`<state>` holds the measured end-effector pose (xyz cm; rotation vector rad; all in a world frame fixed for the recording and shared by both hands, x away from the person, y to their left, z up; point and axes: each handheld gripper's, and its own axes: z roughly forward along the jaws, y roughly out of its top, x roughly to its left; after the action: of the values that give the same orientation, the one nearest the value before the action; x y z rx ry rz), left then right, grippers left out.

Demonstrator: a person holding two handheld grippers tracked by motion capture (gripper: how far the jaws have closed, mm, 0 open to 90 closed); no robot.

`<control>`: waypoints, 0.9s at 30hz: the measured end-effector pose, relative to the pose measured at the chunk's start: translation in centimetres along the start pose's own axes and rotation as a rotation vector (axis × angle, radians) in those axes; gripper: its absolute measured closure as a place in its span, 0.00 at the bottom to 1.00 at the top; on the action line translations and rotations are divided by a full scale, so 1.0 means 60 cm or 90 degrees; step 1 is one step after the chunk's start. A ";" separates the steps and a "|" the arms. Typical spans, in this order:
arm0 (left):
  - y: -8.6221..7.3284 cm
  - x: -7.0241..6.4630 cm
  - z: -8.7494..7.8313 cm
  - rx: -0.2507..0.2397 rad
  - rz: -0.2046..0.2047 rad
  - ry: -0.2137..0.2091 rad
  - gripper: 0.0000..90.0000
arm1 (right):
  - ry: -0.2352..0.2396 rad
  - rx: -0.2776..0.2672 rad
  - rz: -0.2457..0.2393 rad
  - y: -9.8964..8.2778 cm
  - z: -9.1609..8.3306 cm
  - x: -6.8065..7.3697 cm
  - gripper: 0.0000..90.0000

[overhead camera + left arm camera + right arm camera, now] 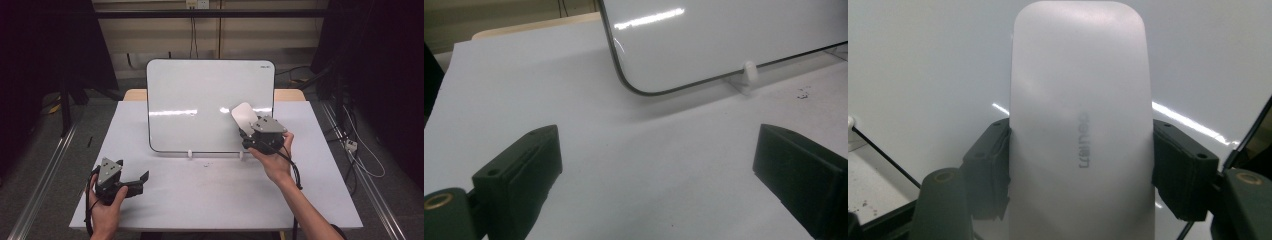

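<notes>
The right gripper (248,131) pinches a flat white eraser with rounded ends, made of plastic (244,118). In the right gripper view the eraser (1080,125) stands upright between the two black jaws, and their pads press on its left and right edges. A faint grey word is printed on its face. The eraser is held in front of the glossy white rectangular whiteboard with a thin dark rim and rounded corners (200,100), near the board's lower right part. From the pictures I cannot tell if the eraser touches the board surface or is only very near to it.

The whiteboard stands tilted back on small white clips (190,154) in the middle of the pale grey table top (200,195). Its surface (724,40) looks clean and reflects a line of light.

The left gripper (136,183) rests low over the table near the front left corner, well apart from the board. Its jaws are spread wide and nothing is between them; in the left gripper view the bare table (649,165) is between them.
</notes>
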<state>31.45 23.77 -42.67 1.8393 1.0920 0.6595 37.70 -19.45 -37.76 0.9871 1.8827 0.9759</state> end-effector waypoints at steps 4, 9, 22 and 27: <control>0.001 0.000 -0.001 -0.004 -0.001 -0.002 0.06 | -0.001 0.002 -0.001 -0.009 -0.006 -0.006 0.35; 0.002 0.003 0.000 -0.001 0.005 0.003 0.06 | -0.010 0.013 0.006 -0.024 -0.008 -0.016 0.35; 0.005 -0.005 0.008 0.003 0.000 -0.001 0.06 | -0.029 0.033 0.004 -0.050 -0.001 -0.023 0.35; 0.005 -0.007 0.012 0.008 -0.002 -0.002 0.06 | -0.036 0.037 -0.002 -0.054 0.010 -0.019 0.35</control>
<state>31.95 23.06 -42.73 1.8482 1.1002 0.6489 37.77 -21.56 -40.49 1.0352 1.8744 0.8865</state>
